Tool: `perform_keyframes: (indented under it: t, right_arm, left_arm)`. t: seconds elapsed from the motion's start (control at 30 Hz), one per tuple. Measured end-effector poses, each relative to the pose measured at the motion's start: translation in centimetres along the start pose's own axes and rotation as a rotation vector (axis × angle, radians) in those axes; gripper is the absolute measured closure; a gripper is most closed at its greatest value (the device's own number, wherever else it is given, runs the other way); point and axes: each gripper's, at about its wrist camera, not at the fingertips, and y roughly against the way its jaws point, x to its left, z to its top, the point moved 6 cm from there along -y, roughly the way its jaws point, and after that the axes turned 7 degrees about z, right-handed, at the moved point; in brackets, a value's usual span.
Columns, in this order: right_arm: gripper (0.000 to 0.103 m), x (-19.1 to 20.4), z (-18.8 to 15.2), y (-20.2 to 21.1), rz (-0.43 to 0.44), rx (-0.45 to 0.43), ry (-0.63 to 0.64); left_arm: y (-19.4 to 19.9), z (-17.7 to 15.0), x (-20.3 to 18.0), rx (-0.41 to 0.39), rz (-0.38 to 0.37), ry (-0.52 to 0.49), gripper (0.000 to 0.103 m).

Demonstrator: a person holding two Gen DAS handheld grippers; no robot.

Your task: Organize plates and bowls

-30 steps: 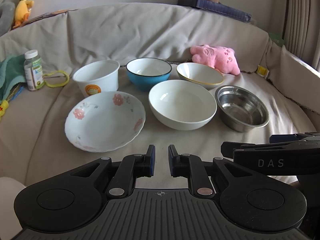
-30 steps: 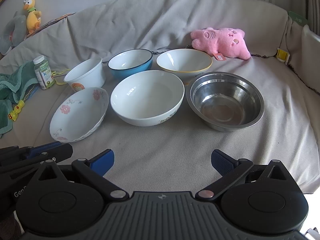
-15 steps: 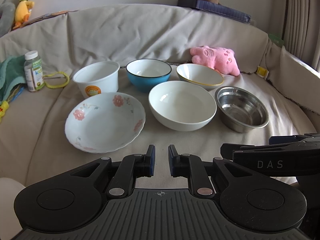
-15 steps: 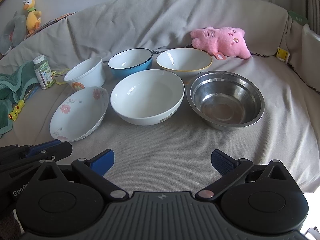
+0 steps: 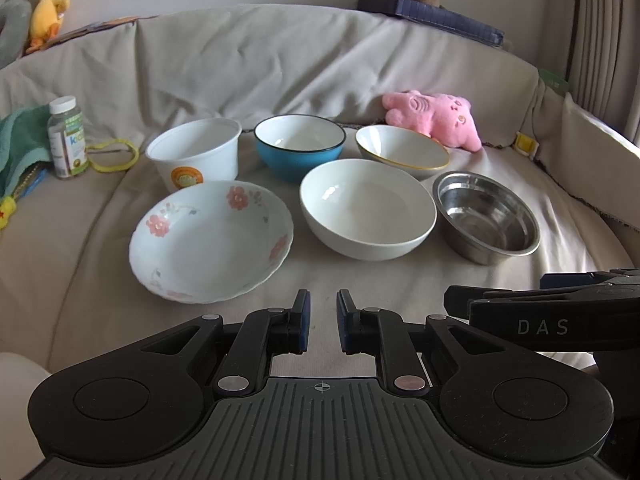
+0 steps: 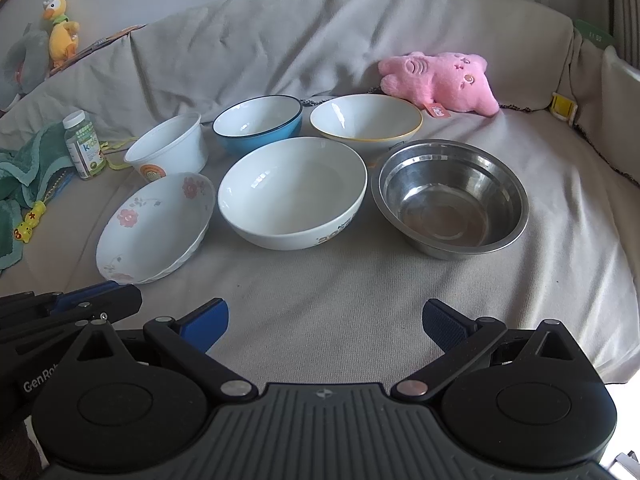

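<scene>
Several bowls sit on a cloth-covered sofa seat. Front row: a flowered plate (image 5: 212, 240) (image 6: 156, 228), a large white bowl (image 5: 368, 208) (image 6: 292, 192), a steel bowl (image 5: 486, 216) (image 6: 448, 196). Back row: a white cup-bowl with an orange logo (image 5: 194, 152) (image 6: 168, 148), a blue bowl (image 5: 300, 146) (image 6: 258, 122), a gold-rimmed bowl (image 5: 402, 152) (image 6: 366, 120). My left gripper (image 5: 323, 322) is nearly shut and empty, in front of the flowered plate. My right gripper (image 6: 325, 322) is wide open and empty, in front of the white bowl.
A pink plush toy (image 5: 434, 118) (image 6: 438, 76) lies behind the bowls. A pill bottle (image 5: 68, 138) (image 6: 84, 144), a yellow ring (image 5: 114, 154) and a green towel (image 6: 28, 168) lie at left. The sofa back rises behind; a padded side wall (image 5: 592, 152) stands at right.
Both grippers have drifted slightly forward toward the bowls. The jaws have not changed and no bowl has moved.
</scene>
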Motion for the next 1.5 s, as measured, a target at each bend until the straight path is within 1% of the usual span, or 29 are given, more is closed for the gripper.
perform_keyframes:
  t: [0.17, 0.27, 0.33, 0.4, 0.47, 0.5, 0.57, 0.67, 0.7, 0.77, 0.8, 0.83, 0.87, 0.9, 0.97, 1.03, 1.07, 1.1, 1.13, 1.2, 1.3, 1.37, 1.4, 1.43, 1.5]
  right_arm:
    - [0.0, 0.2, 0.0, -0.4, -0.009, -0.003, 0.005]
    - [0.0, 0.5, 0.1, -0.8, -0.02, -0.028, 0.009]
    - [0.0, 0.6, 0.2, -1.2, -0.032, -0.058, 0.014]
    - [0.0, 0.8, 0.3, -2.0, -0.044, -0.058, 0.031]
    - [0.0, 1.3, 0.2, -3.0, -0.043, -0.034, 0.055]
    - [0.0, 1.4, 0.3, -3.5, -0.046, -0.028, 0.057]
    - [0.0, 1.7, 0.5, -4.5, -0.048, -0.023, 0.044]
    - [0.0, 2.4, 1.0, -5.7, -0.013, -0.024, 0.016]
    - [0.0, 2.7, 1.2, -5.9, 0.001, -0.029, 0.012]
    - [0.0, 3.7, 1.5, -6.4, 0.016, -0.037, 0.031]
    - [0.0, 4.4, 1.7, -6.7, 0.015, -0.039, 0.047]
    - [0.0, 5.1, 1.9, -7.2, 0.011, -0.041, 0.063]
    - [0.0, 5.9, 2.0, -7.6, 0.014, -0.042, 0.075]
    - [0.0, 6.6, 2.1, -8.1, 0.024, -0.039, 0.084]
    - [0.0, 8.4, 2.1, -9.3, 0.051, -0.017, 0.1]
    - [0.0, 10.0, 2.0, -10.6, 0.072, 0.014, 0.103]
    - [0.0, 10.6, 1.9, -11.2, 0.082, 0.027, 0.106]
    - [0.0, 11.3, 1.9, -11.7, 0.089, 0.033, 0.111]
    - [0.0, 12.0, 2.1, -12.1, 0.094, 0.029, 0.12]
    - [0.0, 13.0, 2.4, -12.6, 0.095, 0.016, 0.134]
    - [0.0, 14.0, 2.5, -13.4, 0.117, 0.038, 0.159]
    - [0.0, 14.0, 2.6, -14.0, 0.125, 0.05, 0.136]
    - [0.003, 13.9, 2.6, -14.2, 0.131, 0.052, 0.115]
    - [0.01, 13.8, 2.6, -14.4, 0.135, 0.054, 0.095]
    - [0.015, 13.5, 2.7, -14.9, 0.123, 0.061, 0.071]
  left_arm:
    - [-0.8, -0.1, 0.7, 0.007, -0.007, 0.008, 0.086]
    - [-1.6, 0.1, 1.4, 0.013, -0.017, 0.02, 0.086]
    - [-2.6, 0.4, 2.1, 0.012, -0.011, 0.024, 0.086]
    - [-3.8, 1.3, 2.9, -0.004, -0.019, 0.008, 0.085]
    - [-5.2, 2.5, 3.5, -0.026, -0.054, -0.014, 0.085]
    - [-5.9, 3.1, 3.9, -0.022, -0.077, -0.009, 0.084]
    - [-7.8, 4.4, 4.8, 0.007, -0.152, 0.02, 0.084]
    - [-10.7, 5.8, 6.4, 0.103, -0.302, 0.082, 0.084]
    - [-11.6, 6.2, 7.2, 0.145, -0.337, 0.111, 0.084]
    - [-13.0, 7.0, 9.0, 0.236, -0.371, 0.152, 0.084]
    - [-13.6, 7.4, 9.9, 0.264, -0.364, 0.153, 0.084]
    - [-14.0, 8.0, 10.8, 0.276, -0.348, 0.146, 0.084]
    - [-14.3, 8.7, 12.0, 0.263, -0.322, 0.128, 0.084]
    - [-14.5, 9.3, 13.2, 0.228, -0.295, 0.118, 0.084]
    - [-14.5, 10.1, 16.2, 0.142, -0.244, 0.158, 0.084]
    - [-14.7, 10.1, 19.0, 0.071, -0.239, 0.221, 0.084]
    - [-14.9, 10.0, 20.0, 0.062, -0.255, 0.239, 0.084]
    - [-15.3, 9.9, 20.8, 0.074, -0.274, 0.255, 0.084]
    - [-15.7, 9.8, 21.3, 0.112, -0.274, 0.27, 0.084]
    - [-16.2, 9.6, 21.7, 0.145, -0.267, 0.253, 0.084]
    - [-16.3, 9.1, 21.6, 0.135, -0.224, 0.181, 0.084]
    - [-16.5, 8.8, 21.7, 0.117, -0.201, 0.152, 0.084]
    - [-16.7, 8.6, 21.9, 0.116, -0.191, 0.152, 0.084]
    - [-17.0, 8.4, 22.2, 0.122, -0.179, 0.156, 0.084]
    - [-17.6, 8.0, 22.5, 0.135, -0.165, 0.169, 0.084]
